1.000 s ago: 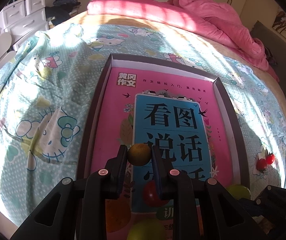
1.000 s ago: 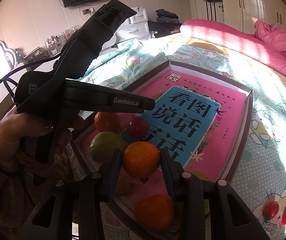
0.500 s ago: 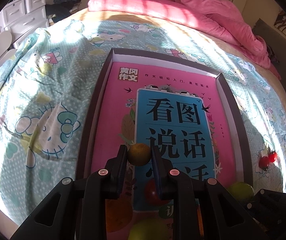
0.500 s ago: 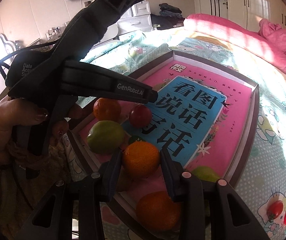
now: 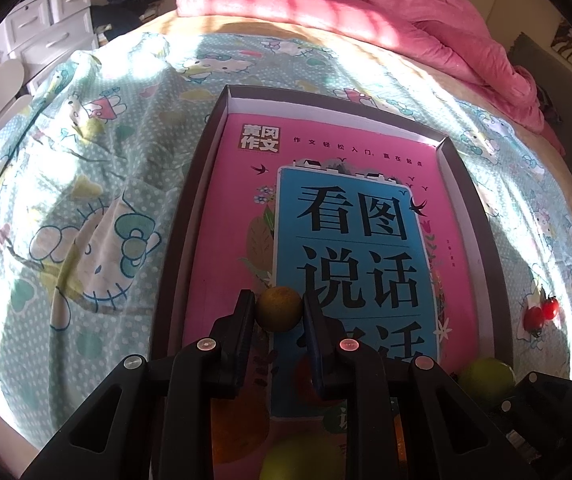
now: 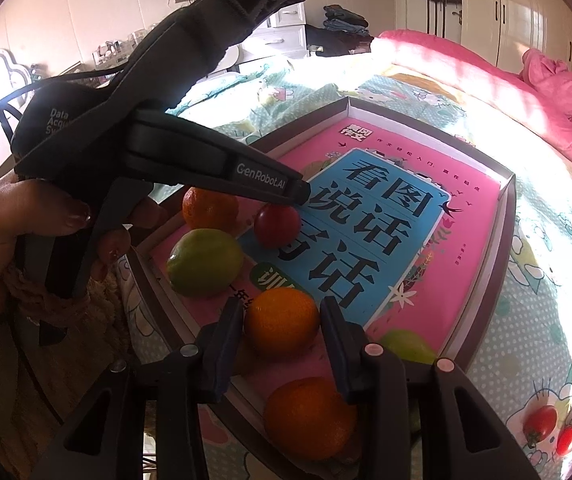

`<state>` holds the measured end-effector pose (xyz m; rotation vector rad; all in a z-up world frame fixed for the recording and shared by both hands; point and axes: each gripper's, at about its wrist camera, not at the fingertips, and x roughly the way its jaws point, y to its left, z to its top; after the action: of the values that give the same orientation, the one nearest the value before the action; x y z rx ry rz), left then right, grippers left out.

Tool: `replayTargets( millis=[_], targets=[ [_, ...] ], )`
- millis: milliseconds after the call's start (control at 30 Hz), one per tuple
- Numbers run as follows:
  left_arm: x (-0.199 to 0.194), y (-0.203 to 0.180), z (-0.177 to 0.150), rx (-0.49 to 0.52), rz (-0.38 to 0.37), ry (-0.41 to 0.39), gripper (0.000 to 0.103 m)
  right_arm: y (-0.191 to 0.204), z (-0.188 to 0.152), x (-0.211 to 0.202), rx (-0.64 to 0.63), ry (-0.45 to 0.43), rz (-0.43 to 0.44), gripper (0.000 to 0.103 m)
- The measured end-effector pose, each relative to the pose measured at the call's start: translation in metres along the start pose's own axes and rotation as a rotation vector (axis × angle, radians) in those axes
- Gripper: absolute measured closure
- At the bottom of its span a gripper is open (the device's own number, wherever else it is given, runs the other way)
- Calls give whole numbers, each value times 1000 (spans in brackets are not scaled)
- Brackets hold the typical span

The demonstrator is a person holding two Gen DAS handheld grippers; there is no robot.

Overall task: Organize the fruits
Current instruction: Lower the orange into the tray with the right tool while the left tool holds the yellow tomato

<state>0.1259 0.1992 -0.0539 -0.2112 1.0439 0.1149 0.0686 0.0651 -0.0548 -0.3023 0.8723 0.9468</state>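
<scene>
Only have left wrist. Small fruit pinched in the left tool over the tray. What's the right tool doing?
Observer: The right tool is shut on the held orange, over the near edge of the tray.
Operator: Any other oranges around?
Observer: Two loose ones. The corner orange sits at the tray's near-left end. The lower orange lies just below the right tool, and I can't tell whether it's inside the rim.
Operator: Left tool with my small fruit: what's gripping it?
Observer: A hand wraps its handle, with fingers curled around the trigger.
</scene>
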Motion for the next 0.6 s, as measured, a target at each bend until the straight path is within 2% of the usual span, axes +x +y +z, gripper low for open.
replayTargets(
  millis=[233, 433, 600],
  targets=[
    [1, 0, 0, 3, 0, 1, 78, -9, 0, -5, 44, -16, 33, 63],
    [1, 0, -1, 7, 1, 2, 78, -14, 1, -10, 67, -43, 22, 52],
    [0, -1, -3, 10, 0, 4, 78, -22, 0, -14, 81, -55, 7, 51]
  ],
)
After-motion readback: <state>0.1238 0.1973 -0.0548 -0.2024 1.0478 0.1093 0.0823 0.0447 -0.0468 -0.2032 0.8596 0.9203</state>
